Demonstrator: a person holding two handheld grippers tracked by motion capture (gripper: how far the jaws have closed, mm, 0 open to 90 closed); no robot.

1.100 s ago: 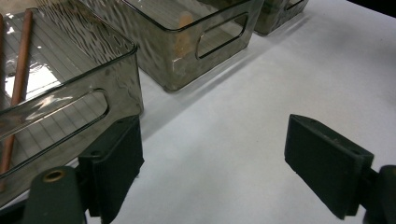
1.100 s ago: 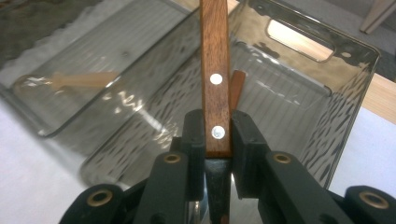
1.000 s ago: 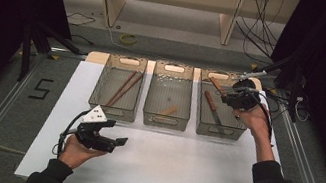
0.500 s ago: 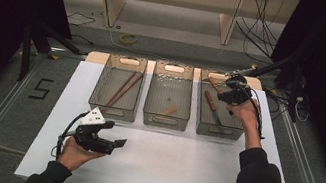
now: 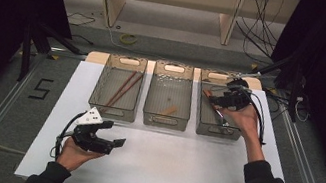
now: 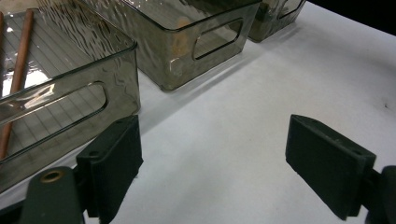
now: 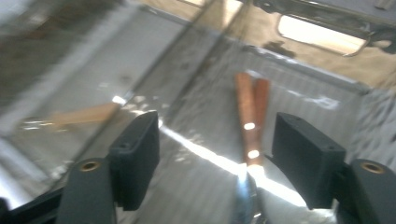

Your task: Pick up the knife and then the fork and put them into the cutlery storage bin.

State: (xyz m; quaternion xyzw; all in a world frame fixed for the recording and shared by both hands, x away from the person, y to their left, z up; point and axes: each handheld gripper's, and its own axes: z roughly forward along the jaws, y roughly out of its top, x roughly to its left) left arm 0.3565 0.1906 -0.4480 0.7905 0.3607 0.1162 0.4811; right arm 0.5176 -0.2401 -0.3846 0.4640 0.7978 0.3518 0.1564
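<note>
High view: three bins stand in a row on the white surface (image 5: pixel 176 175); the right claw (image 5: pixel 222 101) hangs over the right bin (image 5: pixel 205 128), likely reaching for what lies inside. The left claw (image 5: pixel 109 142) idles near the front, presumably parked out of the way.

Left gripper view: jaws wide apart, empty, beside the left bin (image 6: pixel 70 100).

Right gripper view: jaws apart above brown-handled tongs (image 7: pixel 250 119) on the bin floor.

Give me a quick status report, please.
Left tool open, idle on the white mat. Right tool open above brown-handled utensil in right bin. Nothing obstructing.
</note>
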